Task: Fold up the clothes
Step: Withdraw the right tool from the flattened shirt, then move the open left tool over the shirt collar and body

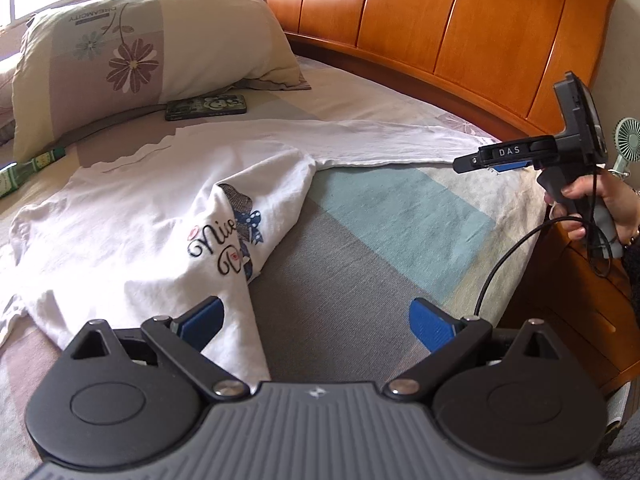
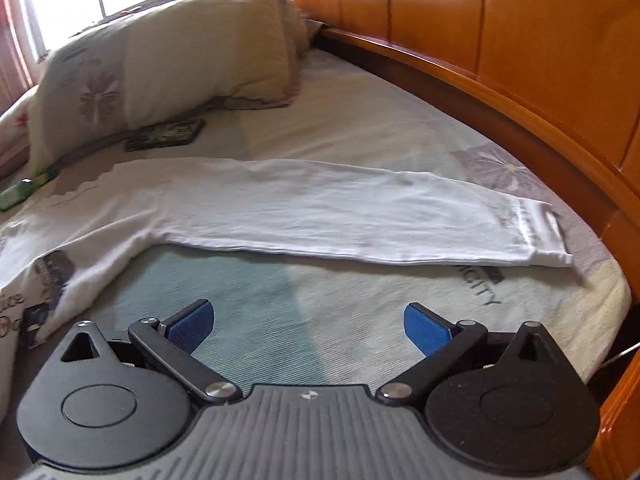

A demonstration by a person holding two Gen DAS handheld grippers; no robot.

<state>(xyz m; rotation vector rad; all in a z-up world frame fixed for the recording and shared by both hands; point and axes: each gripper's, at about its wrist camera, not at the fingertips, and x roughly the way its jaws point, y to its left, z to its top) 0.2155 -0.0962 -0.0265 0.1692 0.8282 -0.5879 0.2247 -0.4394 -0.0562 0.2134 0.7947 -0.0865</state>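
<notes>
White shirt (image 1: 132, 216) sprawls on bed (image 1: 360, 280), phone (image 1: 206, 107) and pillow (image 1: 152, 60) beyond; left gripper (image 1: 316, 318) and right gripper (image 2: 308, 322) both wide open, empty.

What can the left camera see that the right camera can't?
Only the left wrist view shows the other gripper held in a hand, the little green fan and the full writing on the shirt's print. Only the right wrist view shows the sleeve's cuff lying flat near the bed's edge. Both show the white shirt, the flowered pillow, the phone, the wooden headboard, and open blue fingers up front.
</notes>
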